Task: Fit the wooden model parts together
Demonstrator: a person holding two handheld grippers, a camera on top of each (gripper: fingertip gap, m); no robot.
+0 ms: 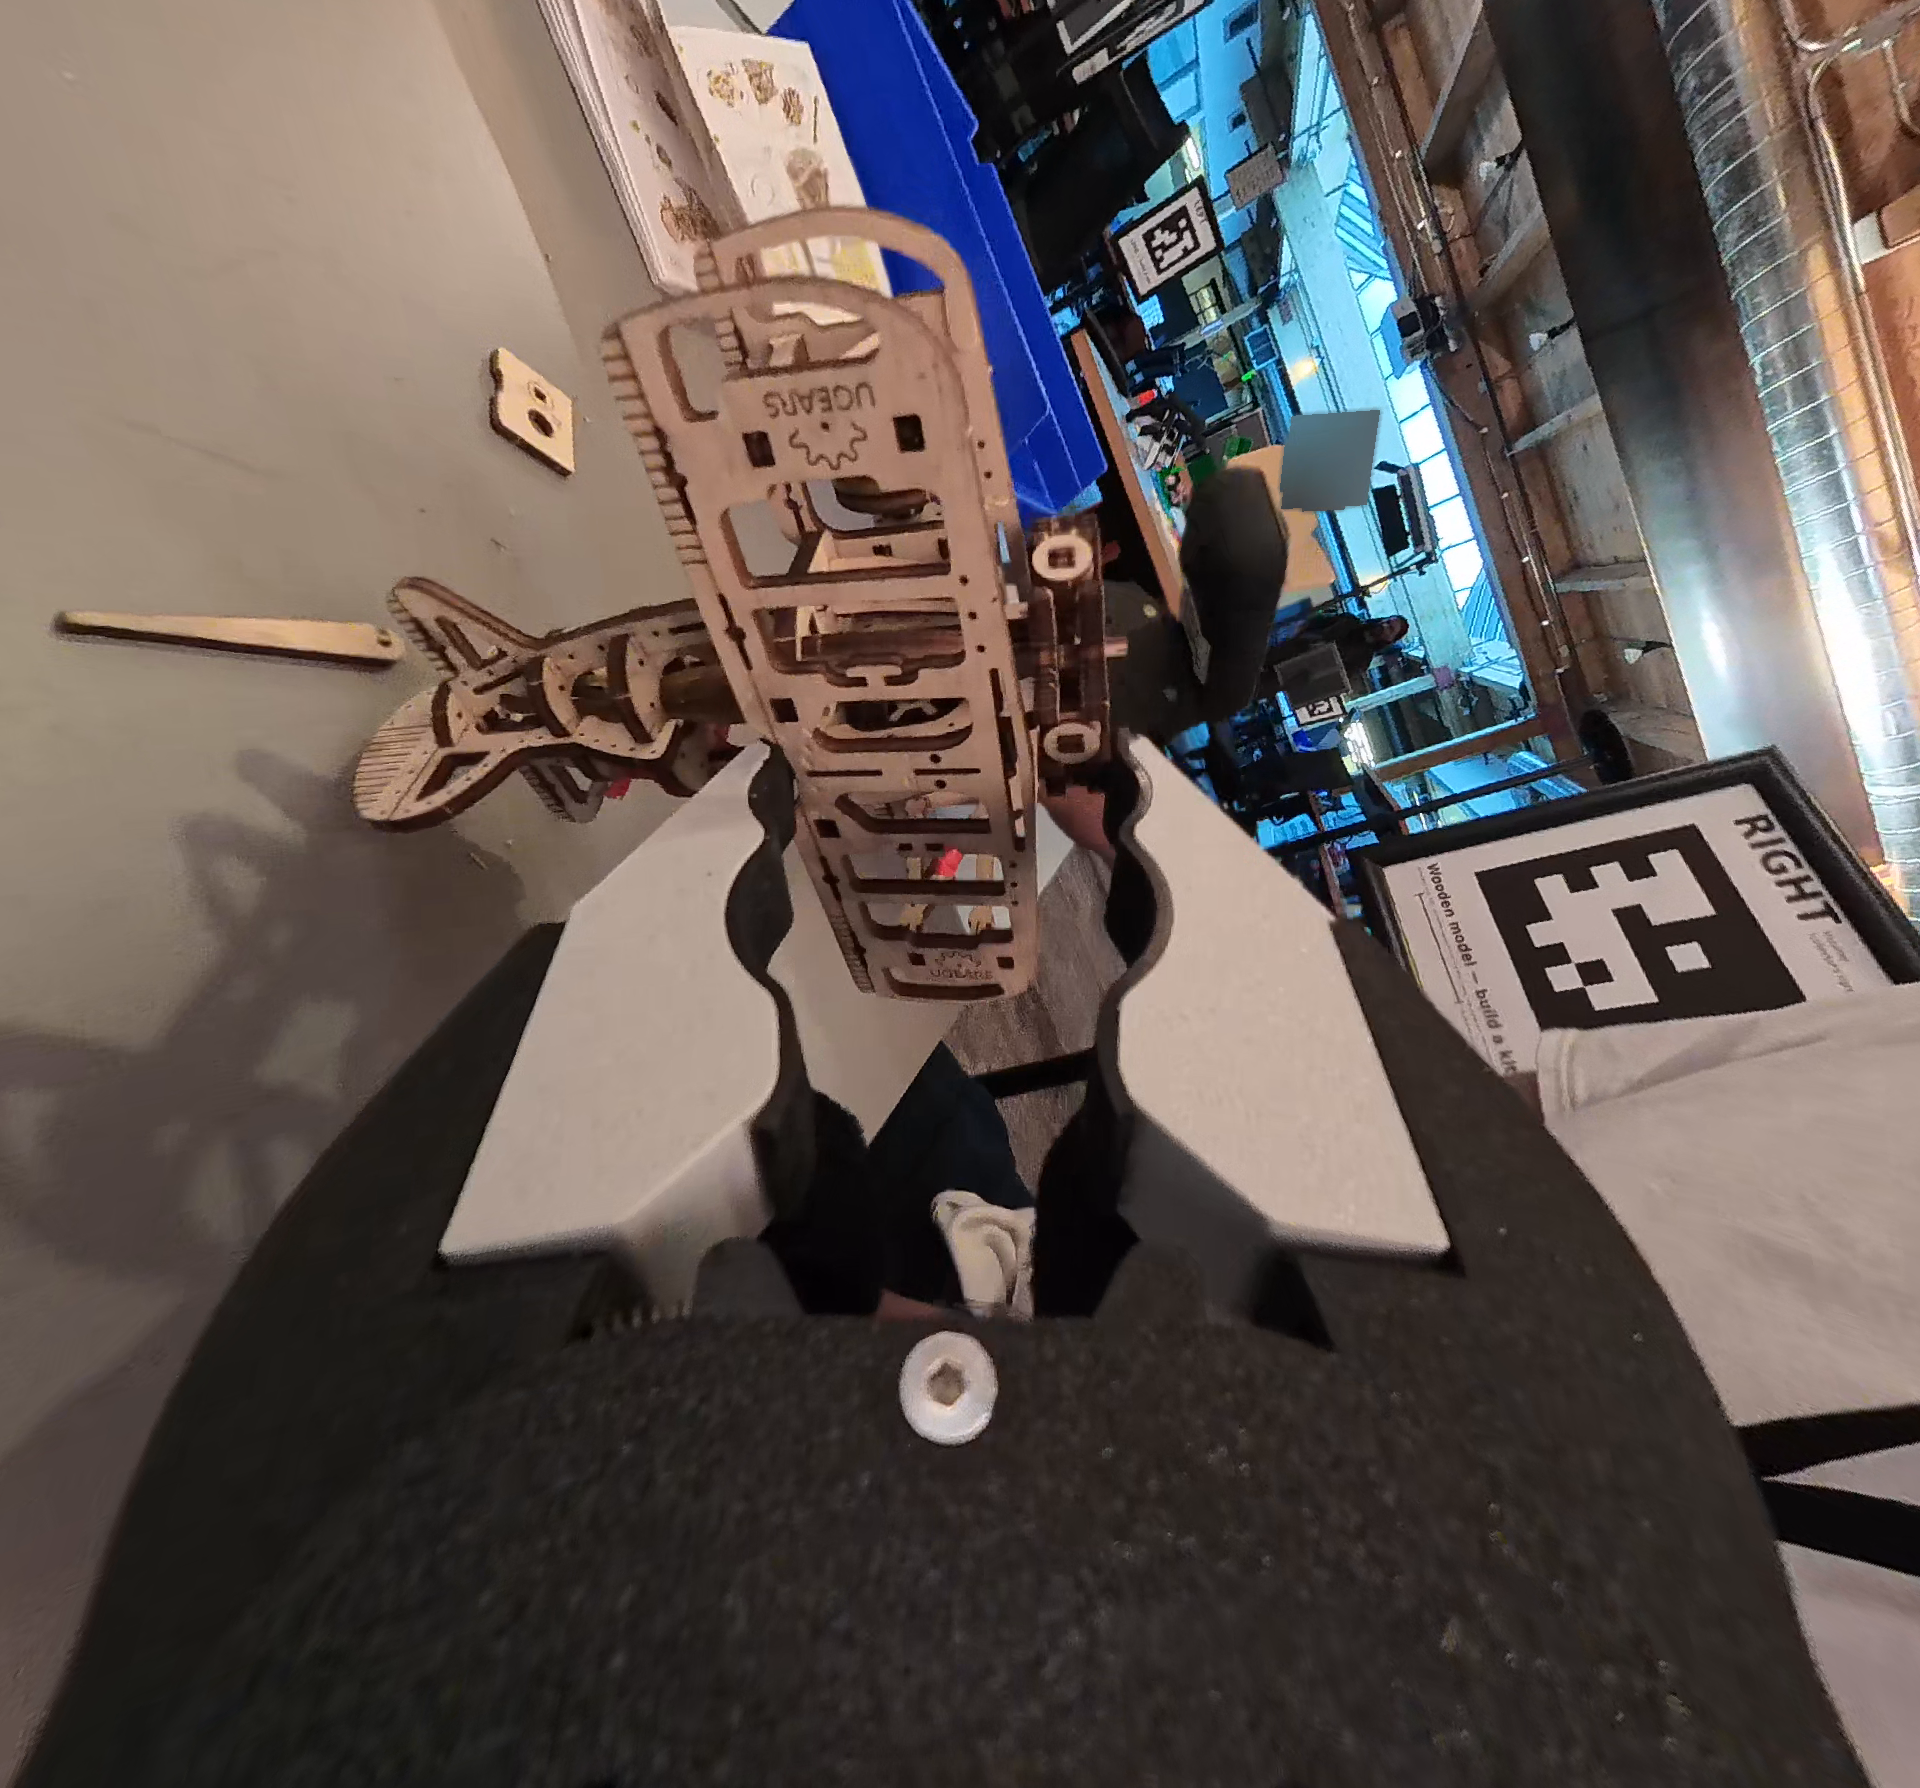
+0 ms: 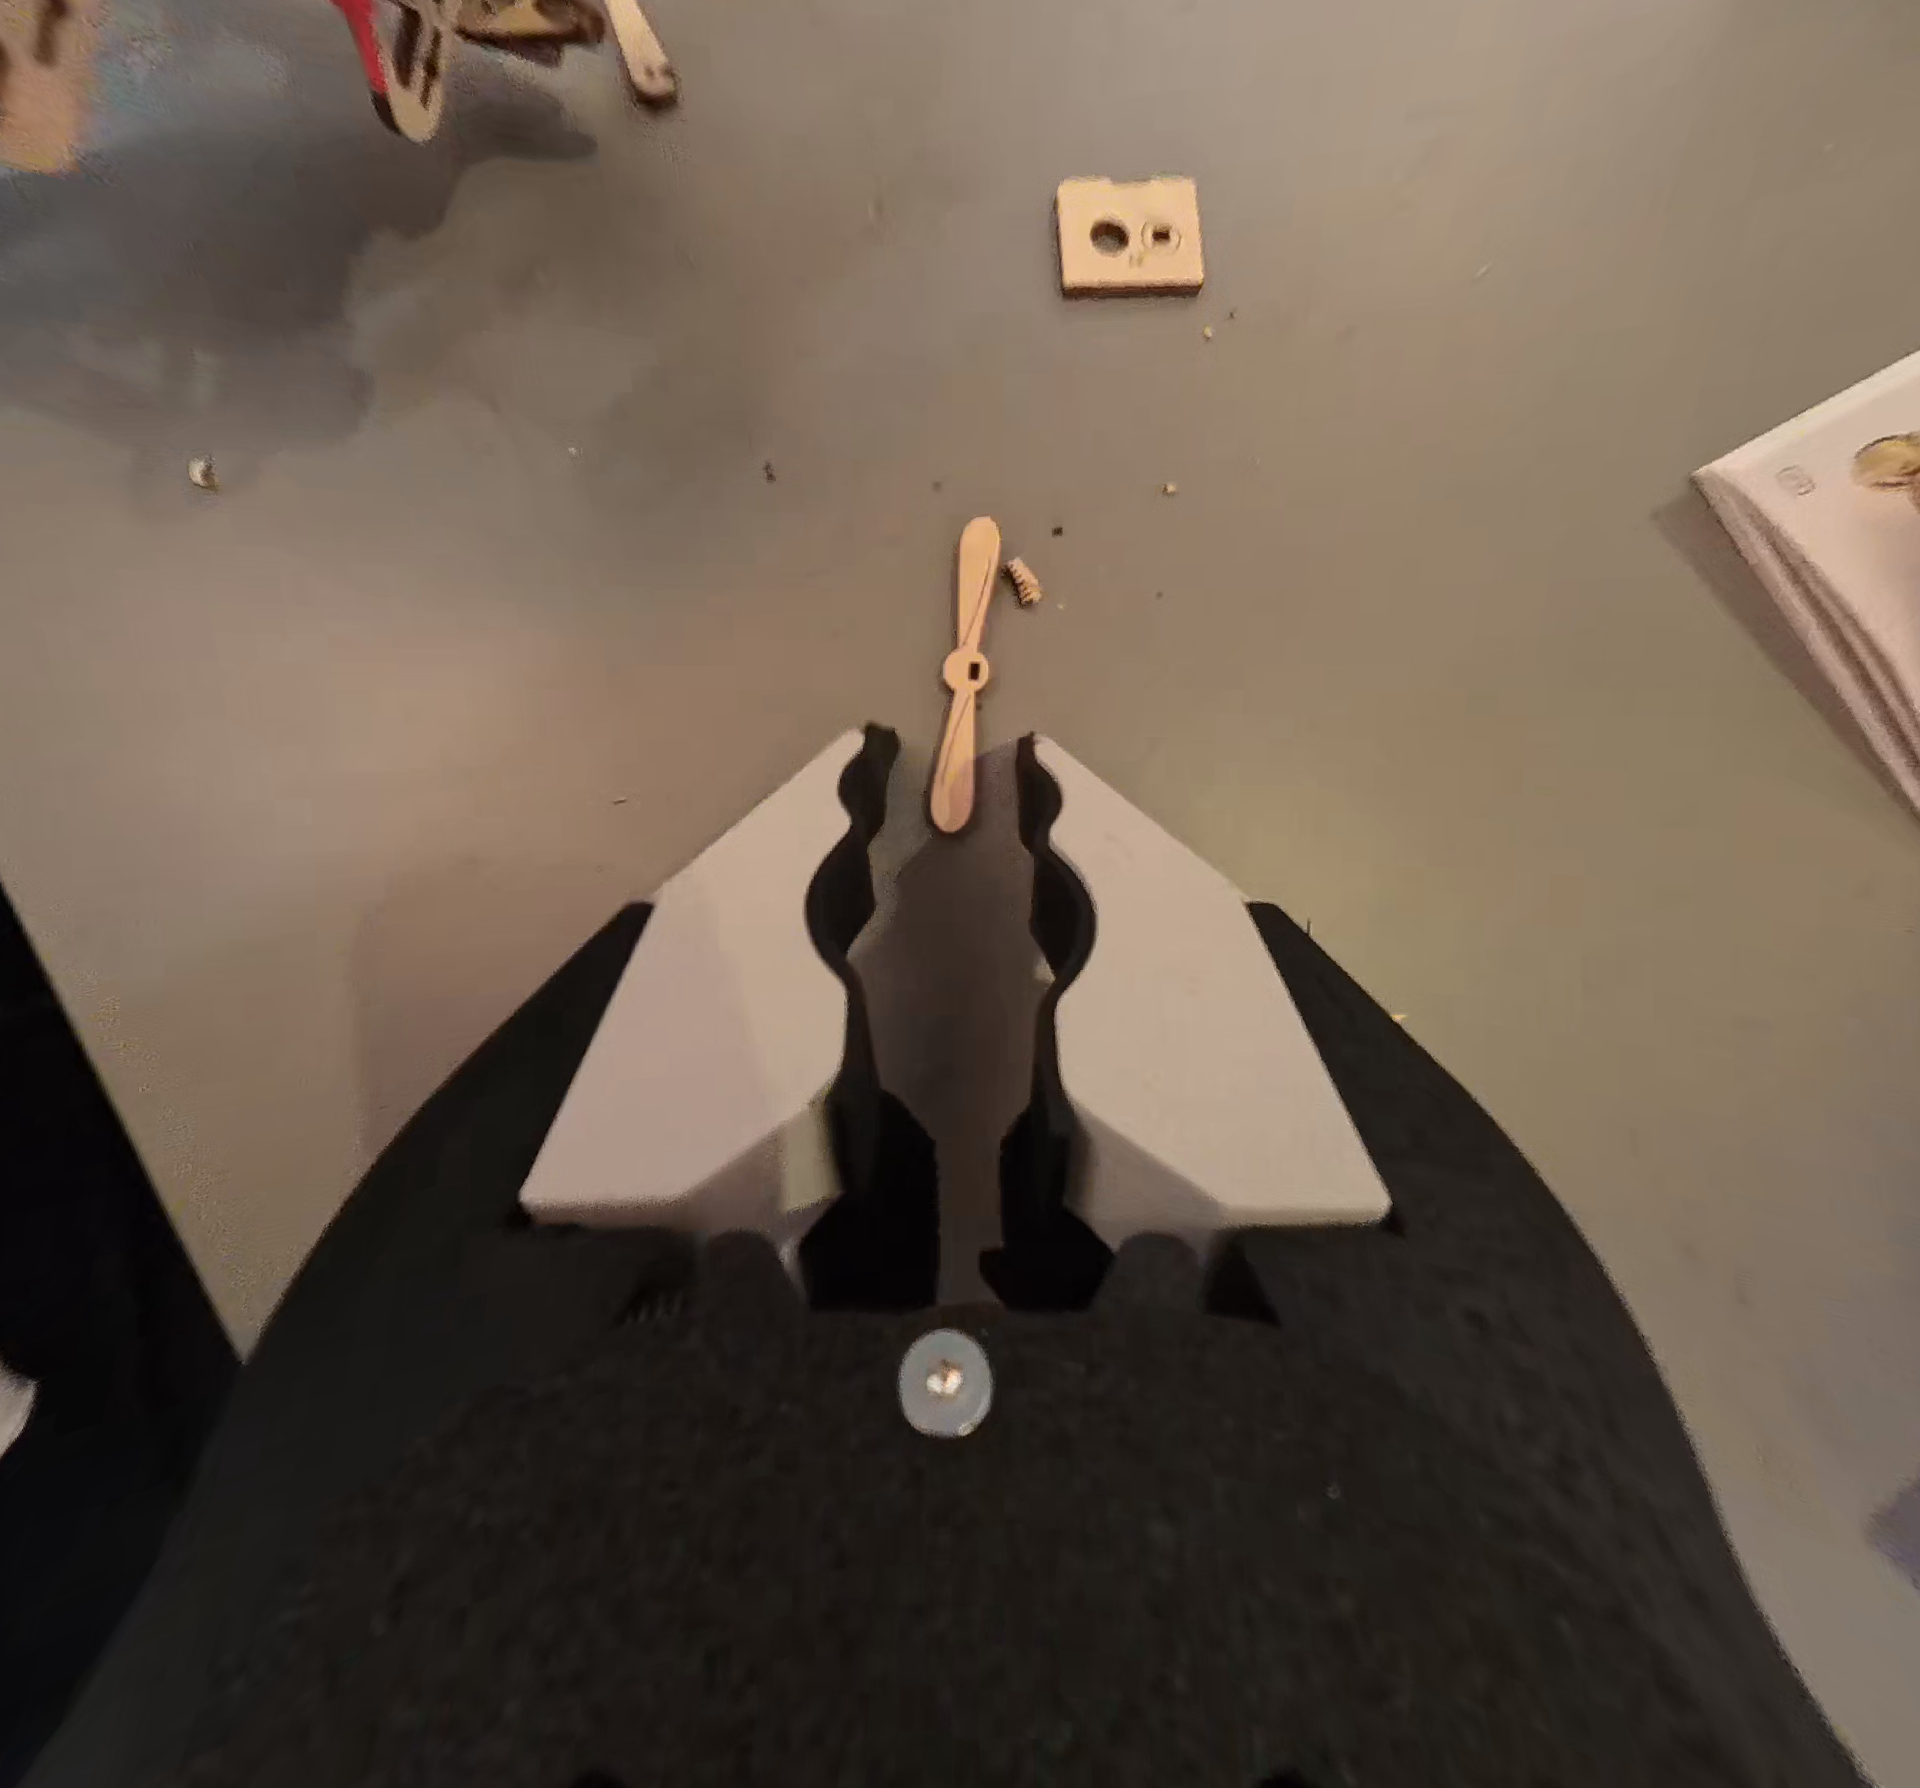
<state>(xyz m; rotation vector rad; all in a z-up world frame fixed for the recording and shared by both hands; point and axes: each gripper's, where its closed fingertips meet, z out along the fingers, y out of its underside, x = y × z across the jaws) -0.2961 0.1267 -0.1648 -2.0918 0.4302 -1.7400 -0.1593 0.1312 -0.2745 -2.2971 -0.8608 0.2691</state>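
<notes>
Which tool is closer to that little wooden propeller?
Right. The right tool straddles the propeller's near blade, open; the left tool is up holding the wooden plane.

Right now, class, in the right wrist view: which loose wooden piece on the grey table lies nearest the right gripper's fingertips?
The small pale wooden propeller; its lower blade reaches between the right gripper fingertips.

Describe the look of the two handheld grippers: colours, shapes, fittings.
Both match. The left gripper and right gripper each have a rough black textured body tapering forward, one pale round screw at the centre, and two light grey wedge-shaped fingers lined with wavy black inner pads. No cables show.
</notes>
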